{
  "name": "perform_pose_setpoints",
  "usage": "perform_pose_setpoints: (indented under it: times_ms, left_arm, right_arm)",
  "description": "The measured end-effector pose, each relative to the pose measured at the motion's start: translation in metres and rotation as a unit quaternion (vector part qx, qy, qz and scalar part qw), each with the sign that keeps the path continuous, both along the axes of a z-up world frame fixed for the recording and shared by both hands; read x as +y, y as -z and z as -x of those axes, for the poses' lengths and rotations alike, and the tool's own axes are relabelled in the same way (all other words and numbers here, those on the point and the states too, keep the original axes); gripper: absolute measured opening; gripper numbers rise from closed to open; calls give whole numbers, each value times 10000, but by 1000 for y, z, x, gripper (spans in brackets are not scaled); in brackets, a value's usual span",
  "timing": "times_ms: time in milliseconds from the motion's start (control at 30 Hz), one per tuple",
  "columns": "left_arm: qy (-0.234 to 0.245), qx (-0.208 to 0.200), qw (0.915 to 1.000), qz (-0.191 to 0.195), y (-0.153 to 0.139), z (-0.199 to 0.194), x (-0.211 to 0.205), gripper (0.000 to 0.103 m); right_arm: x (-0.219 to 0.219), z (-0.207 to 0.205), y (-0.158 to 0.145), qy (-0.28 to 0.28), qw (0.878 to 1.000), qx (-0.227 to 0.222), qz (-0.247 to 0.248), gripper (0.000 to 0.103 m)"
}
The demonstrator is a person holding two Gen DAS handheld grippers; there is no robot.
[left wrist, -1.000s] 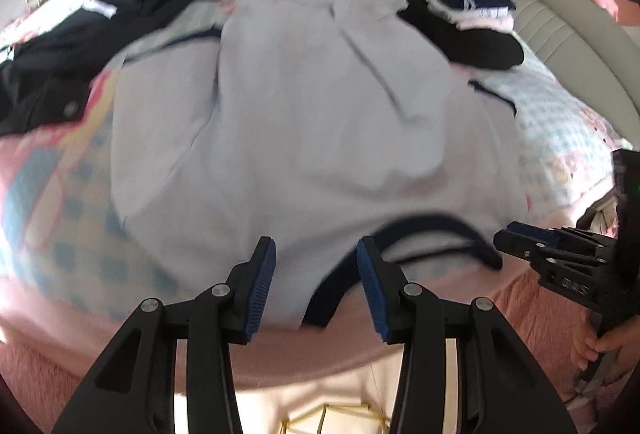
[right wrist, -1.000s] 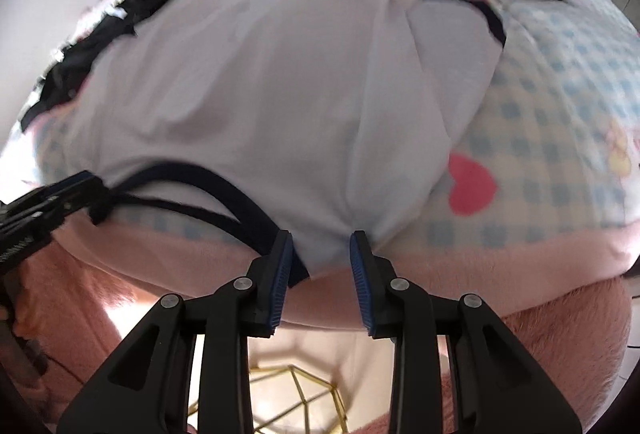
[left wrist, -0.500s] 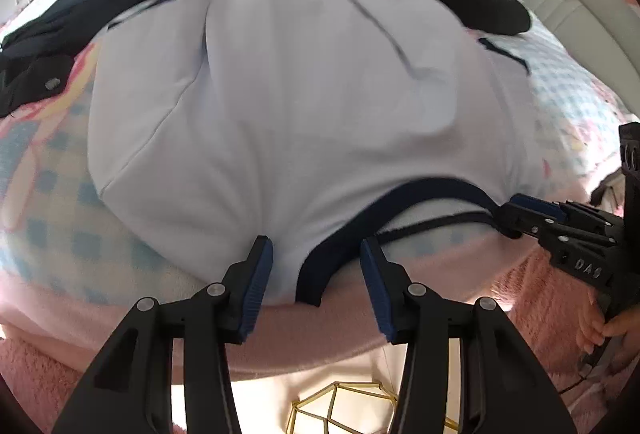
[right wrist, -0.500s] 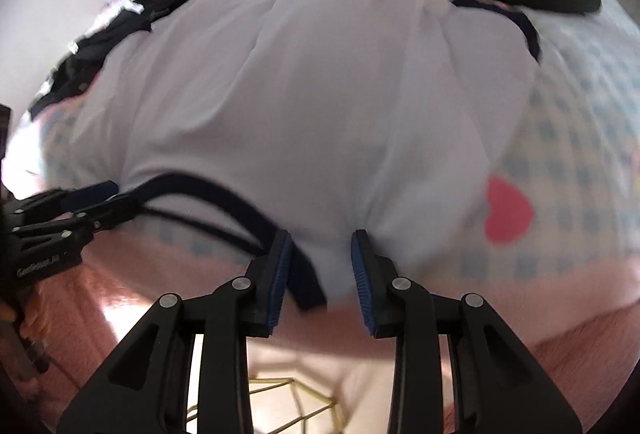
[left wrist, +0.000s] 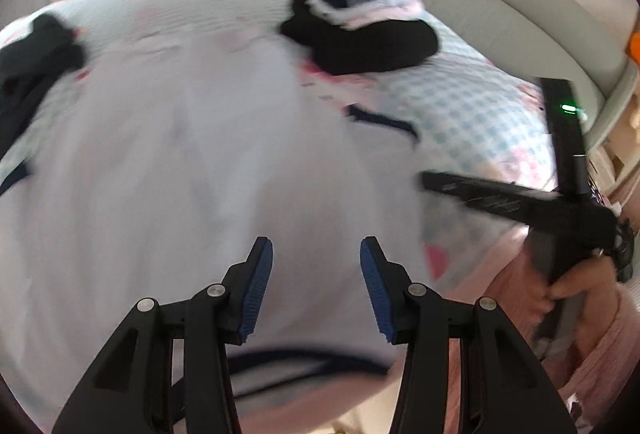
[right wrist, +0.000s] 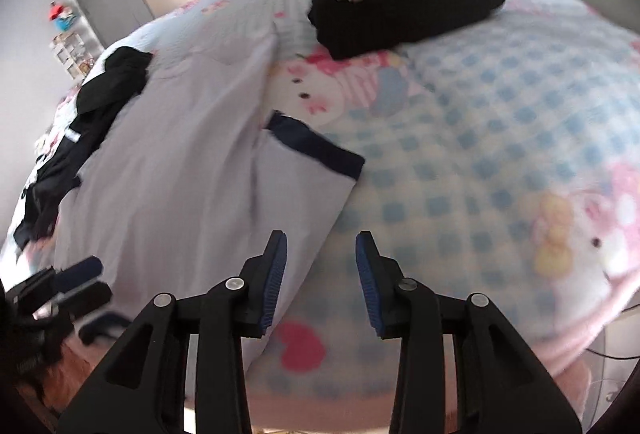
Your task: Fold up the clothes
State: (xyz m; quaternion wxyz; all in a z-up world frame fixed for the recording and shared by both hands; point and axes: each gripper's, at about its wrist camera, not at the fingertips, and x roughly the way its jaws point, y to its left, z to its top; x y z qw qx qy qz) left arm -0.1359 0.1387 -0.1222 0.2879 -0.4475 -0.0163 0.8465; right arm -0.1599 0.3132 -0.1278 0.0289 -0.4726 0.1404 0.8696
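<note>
A heap of dark clothes is seen at the far left of the bed, lying partly against the edge of a pale lavender shirt. The shirt is spread flat over the checked, cartoon-printed bedcover, with its navy-trimmed neckline at the near edge of the bed and a short sleeve with a navy cuff laid out toward the right. The left hand-held gripper is held above the shirt's upper part, just beyond the neckline, with its blue-padded jaws standing apart and nothing between them. Further right, a stack of folded garments is set on the bedcover beyond the shirt, a black piece at the bottom and white, pink and navy pieces on top. The right hand-held gripper is held over the shirt's right edge, below the sleeve, where the fabric meets the bedcover; its jaws are likewise apart and empty. At the far right of the left wrist view, this gripper's black body is seen gripped by a hand, beside a grey padded headboard.
</note>
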Motion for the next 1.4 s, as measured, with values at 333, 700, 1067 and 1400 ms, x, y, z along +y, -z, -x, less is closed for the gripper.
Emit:
perform_pose_setpoints:
  times_ms: [333,700,1067,1400]
  left_arm:
    - [82,-611,9973,394,36,3,43,48]
    - [168,-522,9985,-15,20,-9,37,48]
    - [-19,-558,9984,-45,20,-12,31,48]
    - [-261,-501,9984,55,15,8,36,48]
  right_arm:
    - [-12,6,24,-33,9976,170,670,3]
    - [1,-34,-7,418,9948,860,342,0]
    - [12,-16,20,160,9825,312,1828,40]
    - [7,13,44,159,9856,158,1675,1]
